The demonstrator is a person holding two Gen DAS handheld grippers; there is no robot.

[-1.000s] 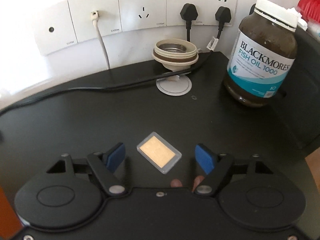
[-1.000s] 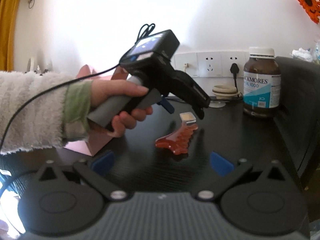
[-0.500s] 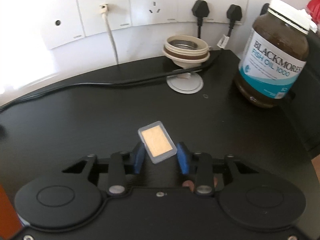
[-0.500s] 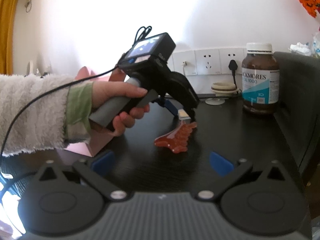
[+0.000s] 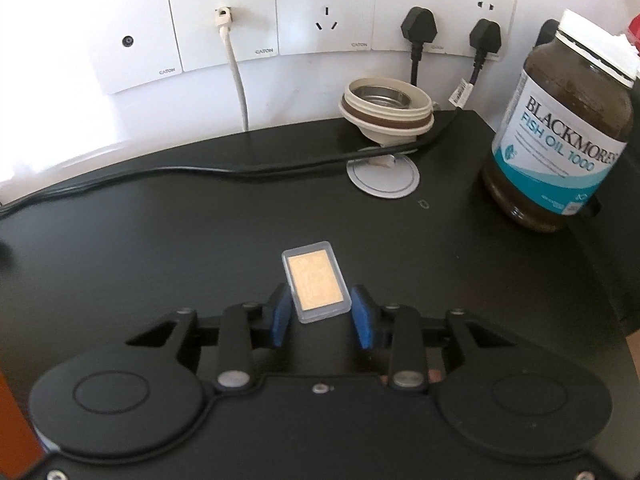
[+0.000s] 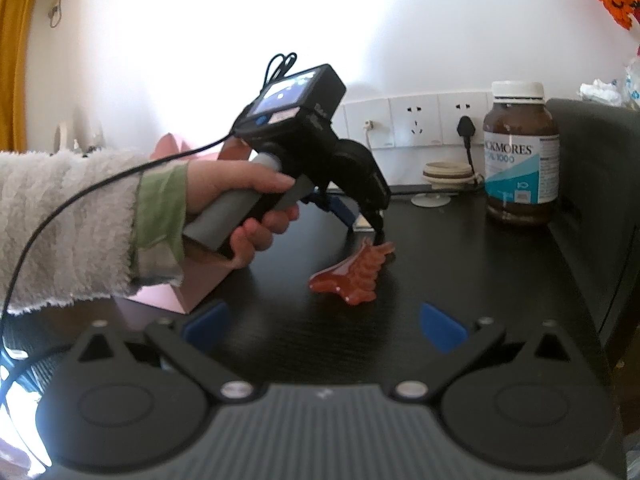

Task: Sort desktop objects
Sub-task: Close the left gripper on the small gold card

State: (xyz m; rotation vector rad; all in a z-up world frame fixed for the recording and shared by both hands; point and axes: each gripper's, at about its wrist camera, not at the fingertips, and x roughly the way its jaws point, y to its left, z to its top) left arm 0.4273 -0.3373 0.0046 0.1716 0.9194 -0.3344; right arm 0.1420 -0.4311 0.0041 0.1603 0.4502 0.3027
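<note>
1. The blue-padded fingers [image 5: 362, 322] of the left gripper [image 5: 320, 320] are drawn in narrowly about a small clear plastic case with a gold-coloured card inside [image 5: 316, 286]; the jaws are opening slightly, and the case is seen between the pads with its far end tilted up off the black tabletop [image 5: 160, 240].
2. Whether the pads press on the case at this instant cannot be told for certain, though its lower corners sit against them.
3. The blue fingers of the right gripper [image 6: 324, 326] are spread wide, with nothing between them.
4. In the right wrist view, the left gripper is seen held by a hand [image 6: 240, 200] in a fluffy white sleeve [image 6: 68, 224], just behind a glossy red ridged hair clip [image 6: 354, 276] lying on the tabletop.
5. A brown glass jar with a white lid and a teal-and-white fish oil label [image 5: 560, 152] is stood upright at the right; its contents cannot be made out through the dark glass.
6. A cream ring-shaped lid with a brown band [image 5: 386, 108], open side up and with nothing seen in it, is placed near the white wall sockets [image 5: 320, 16].
</note>
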